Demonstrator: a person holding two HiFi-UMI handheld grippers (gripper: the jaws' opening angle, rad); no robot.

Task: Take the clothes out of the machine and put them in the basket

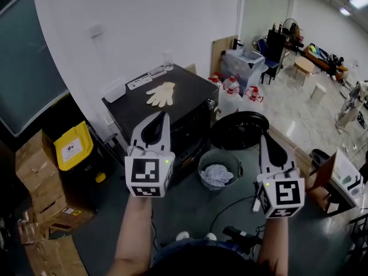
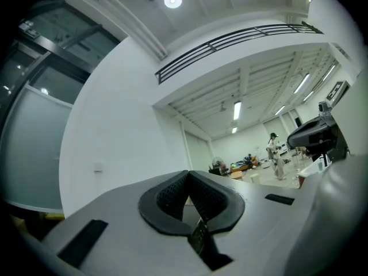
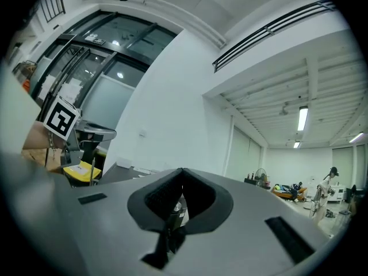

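The black machine (image 1: 185,115) stands against the white wall, and its round door (image 1: 238,130) hangs open to the right. In front of it on the floor sits a round grey basket (image 1: 203,161) with pale crumpled clothes (image 1: 218,175) inside. My left gripper (image 1: 163,115) is held up over the machine's front left corner, shut and empty. My right gripper (image 1: 264,138) hovers right of the basket, near the door, also shut with nothing in it. In the left gripper view the gripper (image 2: 188,174) points at wall and ceiling. In the right gripper view the gripper (image 3: 182,171) shows the same.
A pale glove (image 1: 162,94) and a white power strip (image 1: 140,82) lie on the machine's top. A yellow-lidded bin (image 1: 73,146) and cardboard boxes (image 1: 35,171) stand at the left. Water jugs (image 1: 230,94) sit right of the machine. A black cable (image 1: 230,207) runs across the floor.
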